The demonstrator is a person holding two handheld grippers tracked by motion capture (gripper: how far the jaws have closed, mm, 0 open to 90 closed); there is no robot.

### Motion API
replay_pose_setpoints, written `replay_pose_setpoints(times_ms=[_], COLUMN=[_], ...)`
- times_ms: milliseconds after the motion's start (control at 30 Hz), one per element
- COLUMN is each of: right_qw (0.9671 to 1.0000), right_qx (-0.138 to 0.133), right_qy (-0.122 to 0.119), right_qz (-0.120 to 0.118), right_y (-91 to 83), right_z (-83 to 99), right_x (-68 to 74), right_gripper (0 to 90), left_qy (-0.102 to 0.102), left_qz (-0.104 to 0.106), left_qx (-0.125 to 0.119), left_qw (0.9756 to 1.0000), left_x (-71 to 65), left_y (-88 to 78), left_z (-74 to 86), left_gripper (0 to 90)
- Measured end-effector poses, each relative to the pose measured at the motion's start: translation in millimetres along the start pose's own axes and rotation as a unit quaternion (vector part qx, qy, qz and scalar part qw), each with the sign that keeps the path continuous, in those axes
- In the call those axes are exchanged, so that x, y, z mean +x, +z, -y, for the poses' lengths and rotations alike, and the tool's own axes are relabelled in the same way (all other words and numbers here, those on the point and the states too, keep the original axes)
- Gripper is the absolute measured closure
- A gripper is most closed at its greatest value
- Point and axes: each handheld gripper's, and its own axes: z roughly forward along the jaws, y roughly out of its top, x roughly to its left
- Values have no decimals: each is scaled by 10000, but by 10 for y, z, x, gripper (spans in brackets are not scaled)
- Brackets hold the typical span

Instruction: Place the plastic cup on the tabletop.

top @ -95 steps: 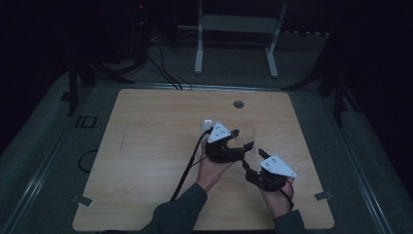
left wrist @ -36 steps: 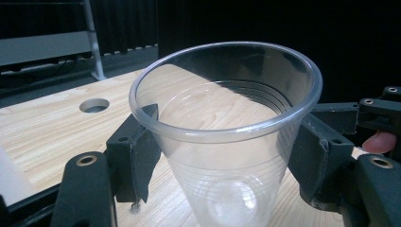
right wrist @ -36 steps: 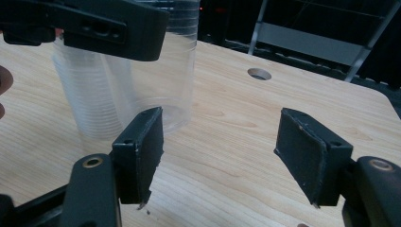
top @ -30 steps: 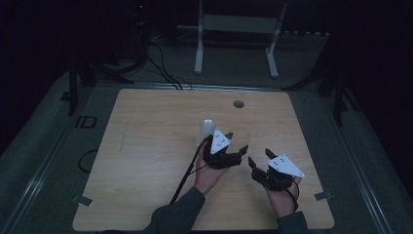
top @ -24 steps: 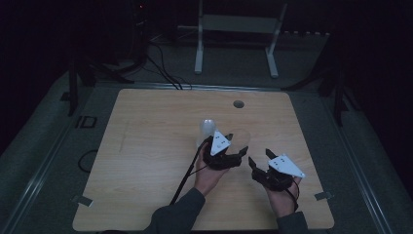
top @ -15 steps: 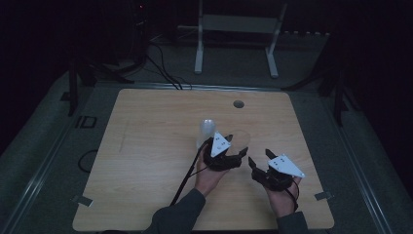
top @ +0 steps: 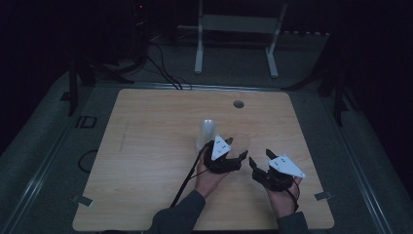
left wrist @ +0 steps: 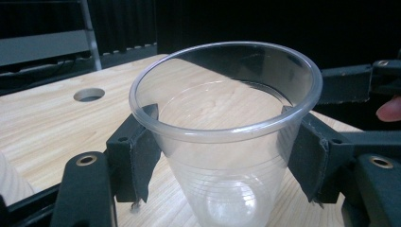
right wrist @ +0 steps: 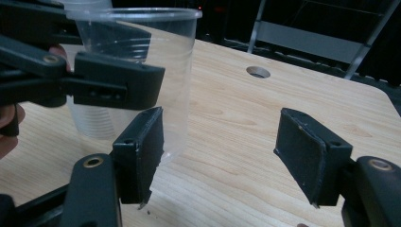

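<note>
My left gripper is shut on a clear plastic cup, which stands upright right of the table's middle. Its pads press the cup just below the rim from both sides. I cannot tell whether the cup's base touches the wood. A pale second cup or stack of cups stands just behind the left gripper. My right gripper is open and holds nothing, a short way right of the held cup. Seen along its jaws, the clear cup sits ahead to the left.
The wooden table has a round hole near its far edge. A white metal stand and cables lie on the dark floor beyond. A cable trails from the left gripper toward the near edge.
Since the earliest frame the left gripper has drawn toward the person with the clear cup, away from the pale cup. The right gripper shifted slightly right. Over the last second nothing has visibly moved.
</note>
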Motion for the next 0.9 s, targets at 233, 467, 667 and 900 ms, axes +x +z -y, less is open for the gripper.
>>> replay_pose_setpoints(times_ms=[233,467,667,900], right_qw=[10000,10000,10000,10000], right_qx=[-5,-6,-2,-9], right_qy=[-6,1,-11,2], right_qz=[6,10,13,23], right_y=[-3,-3,-4,-9], right_z=[1,2,3,4], right_x=[-1,-5,-5,-12], right_gripper=[329,329,330,330], left_qy=[-5,9,15,10], left_qz=[64,89,71,19], left_qx=[-35,-21,-6,40], left_qw=[10000,10000,10000,10000], left_x=[-9,-8,-5,11], left_y=[16,32,45,55], left_z=[62,107,132,169], left_gripper=[313,312,311,311])
